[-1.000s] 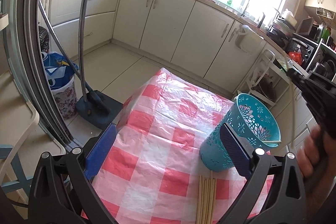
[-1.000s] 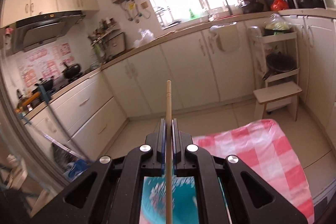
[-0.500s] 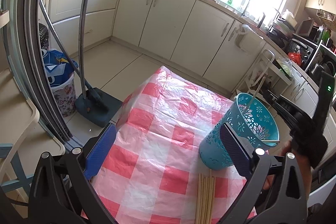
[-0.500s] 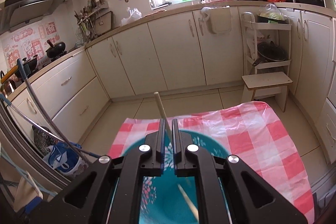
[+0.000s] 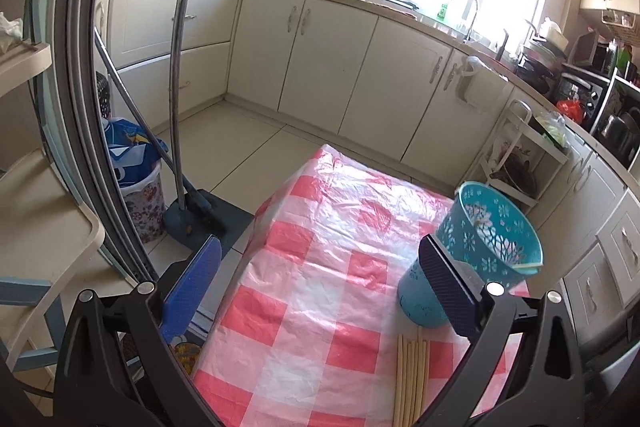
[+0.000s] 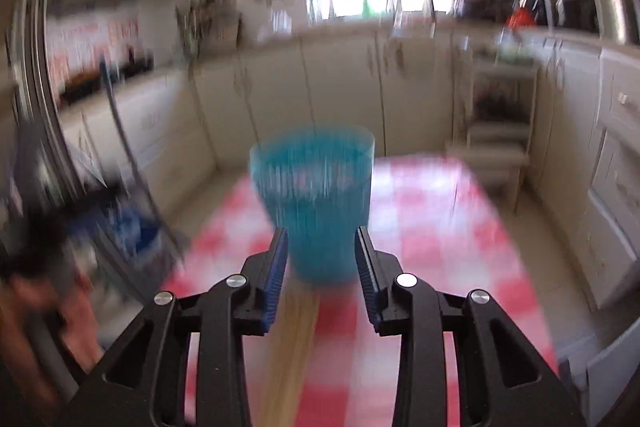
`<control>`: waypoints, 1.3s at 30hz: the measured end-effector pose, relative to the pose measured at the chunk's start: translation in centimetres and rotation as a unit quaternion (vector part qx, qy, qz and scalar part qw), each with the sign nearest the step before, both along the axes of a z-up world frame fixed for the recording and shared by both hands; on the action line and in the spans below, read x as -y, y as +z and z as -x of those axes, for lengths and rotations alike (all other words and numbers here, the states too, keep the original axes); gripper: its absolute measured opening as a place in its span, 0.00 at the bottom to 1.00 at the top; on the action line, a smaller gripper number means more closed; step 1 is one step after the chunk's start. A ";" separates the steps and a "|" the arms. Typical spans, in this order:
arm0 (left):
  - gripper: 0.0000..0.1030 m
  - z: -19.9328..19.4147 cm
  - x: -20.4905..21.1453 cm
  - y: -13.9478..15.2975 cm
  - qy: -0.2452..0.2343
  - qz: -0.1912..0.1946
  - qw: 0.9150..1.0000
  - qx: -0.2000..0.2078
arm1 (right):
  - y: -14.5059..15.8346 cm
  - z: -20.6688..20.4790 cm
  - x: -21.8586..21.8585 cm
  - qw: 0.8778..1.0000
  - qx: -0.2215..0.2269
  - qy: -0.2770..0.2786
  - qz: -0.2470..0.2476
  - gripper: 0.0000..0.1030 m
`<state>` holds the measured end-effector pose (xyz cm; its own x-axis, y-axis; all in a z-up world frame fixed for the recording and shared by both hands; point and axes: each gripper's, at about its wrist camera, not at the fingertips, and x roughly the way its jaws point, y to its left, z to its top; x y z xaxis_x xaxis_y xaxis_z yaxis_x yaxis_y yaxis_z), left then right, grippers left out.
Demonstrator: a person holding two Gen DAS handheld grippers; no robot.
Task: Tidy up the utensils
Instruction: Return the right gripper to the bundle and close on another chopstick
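Blurred right wrist view; several things cut off or hidden.

The right wrist view is smeared by motion: the teal basket [image 6: 314, 203], the pale chopsticks [image 6: 294, 343] and a hand [image 6: 36, 311] at the left edge show only as soft shapes. In the left wrist view the chopsticks [image 5: 412, 379] run off the bottom edge, the left gripper's [image 5: 320, 287] right finger [image 5: 448, 285] covers part of the basket [image 5: 486, 247], and the desk's [image 5: 320, 307] near end is cut off.

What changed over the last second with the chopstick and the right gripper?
The right gripper let the chopstick go into the teal basket, its jaws just opening, now empty, and drew back low before the basket. The left gripper, open, the bundle of chopsticks and the tablecloth stayed put.
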<state>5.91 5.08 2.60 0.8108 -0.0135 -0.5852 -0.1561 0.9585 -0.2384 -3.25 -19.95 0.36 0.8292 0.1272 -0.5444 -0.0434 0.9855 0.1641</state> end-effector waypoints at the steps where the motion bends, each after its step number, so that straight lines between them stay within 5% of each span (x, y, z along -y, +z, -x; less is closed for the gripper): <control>1: 0.92 0.3 0.2 -0.3 -0.004 -0.004 1.000 -0.004 | -2.5 -0.3 -0.5 0.999 -0.043 0.010 0.003 0.27; 5: 0.92 1.0 0.8 -1.8 -0.025 -0.019 0.999 -0.030 | -7.4 -2.0 -1.9 0.992 -0.118 0.034 0.009 0.17; 12: 0.92 0.2 1.6 -4.0 -0.051 -0.048 0.995 -0.070 | -10.3 -5.4 -2.8 0.986 -0.165 0.032 0.012 0.14; 20: 0.92 -0.7 3.5 -6.3 -0.087 -0.072 0.986 -0.120 | -10.3 -5.1 -2.4 0.981 -0.183 0.038 0.057 0.09; 28: 0.92 -1.1 8.8 -11.1 -0.154 -0.127 0.962 -0.188 | -10.5 -3.0 1.5 0.981 -0.194 0.029 -0.003 0.07; 39: 0.92 -1.9 10.1 -13.5 -0.155 -0.132 0.955 -0.216 | -10.5 -2.6 2.4 0.982 -0.183 0.039 -0.037 0.07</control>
<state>7.86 -4.99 -10.87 0.4746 -0.0192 -0.8800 0.1150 0.9925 0.0404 -0.67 -22.37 -10.12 0.5669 0.2329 -0.7902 -0.0422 0.9662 0.2545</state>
